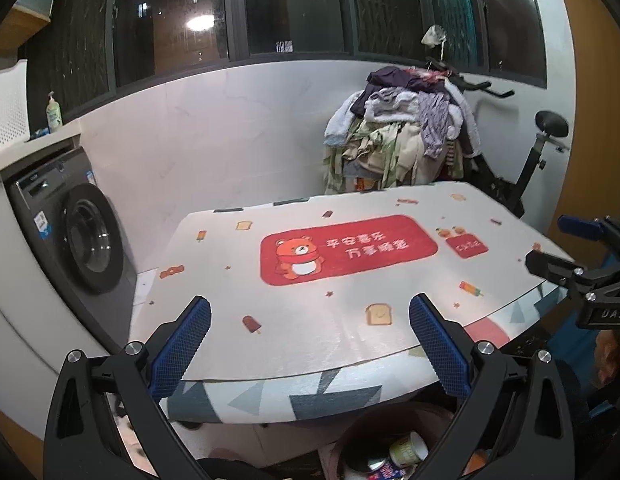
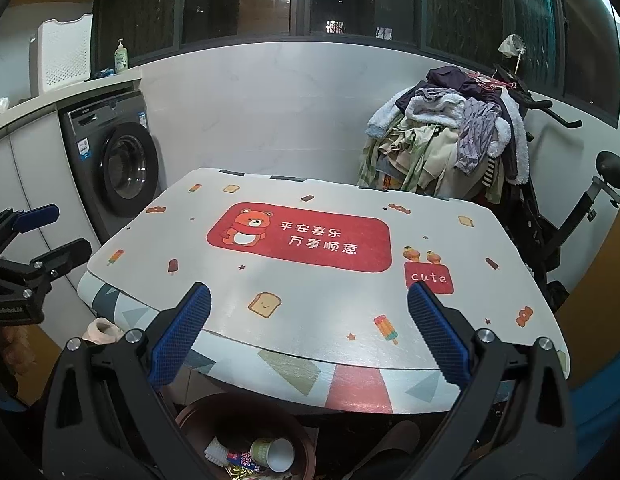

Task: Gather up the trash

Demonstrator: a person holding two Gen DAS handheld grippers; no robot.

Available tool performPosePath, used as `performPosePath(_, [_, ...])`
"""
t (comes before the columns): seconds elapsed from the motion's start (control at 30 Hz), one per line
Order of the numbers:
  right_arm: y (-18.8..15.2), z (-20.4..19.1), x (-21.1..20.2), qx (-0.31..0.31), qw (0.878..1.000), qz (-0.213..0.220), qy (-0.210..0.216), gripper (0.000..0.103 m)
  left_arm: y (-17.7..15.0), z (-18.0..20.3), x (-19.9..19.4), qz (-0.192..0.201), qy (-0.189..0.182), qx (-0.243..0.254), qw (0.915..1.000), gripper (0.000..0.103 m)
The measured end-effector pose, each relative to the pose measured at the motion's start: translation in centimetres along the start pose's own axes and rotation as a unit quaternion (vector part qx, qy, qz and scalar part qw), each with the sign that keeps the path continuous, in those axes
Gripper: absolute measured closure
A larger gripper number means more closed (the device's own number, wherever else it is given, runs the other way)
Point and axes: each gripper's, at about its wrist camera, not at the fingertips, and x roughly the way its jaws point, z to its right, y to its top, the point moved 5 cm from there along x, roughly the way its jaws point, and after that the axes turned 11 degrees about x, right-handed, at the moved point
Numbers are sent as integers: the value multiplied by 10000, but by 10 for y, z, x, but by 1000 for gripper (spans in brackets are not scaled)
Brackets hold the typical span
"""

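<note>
A brown trash bin [image 2: 189,412] stands on the floor below the table's near edge. Inside it lie a paper cup [image 2: 271,454], a white brush and some wrappers; in the left wrist view the same bin [image 1: 350,436] shows the cup [image 1: 408,450]. My left gripper [image 1: 310,340] is open over the table's near edge with nothing between its blue pads. My right gripper [image 2: 309,336] is open too and holds nothing. Each gripper shows at the side of the other's view: the right gripper [image 1: 550,244] and the left gripper [image 2: 57,232].
The table [image 2: 310,304] wears a white mat with a red bear panel and small food prints. A washing machine [image 2: 113,168] stands at the left. A heap of clothes [image 2: 450,136] covers an exercise bike [image 2: 570,216] at the back right. A soap bottle [image 2: 120,56] sits on the counter.
</note>
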Motion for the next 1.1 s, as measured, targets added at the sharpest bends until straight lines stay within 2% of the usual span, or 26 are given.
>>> performPosePath(0.93, [2,0,-3,-22,10000,34,3,6,3,2,-10,109,-40,-34,9999,6])
performPosePath(1.1, [3,1,-3,-19,10000,37,1,6,5,2,-11,103,77,-10,9999,6])
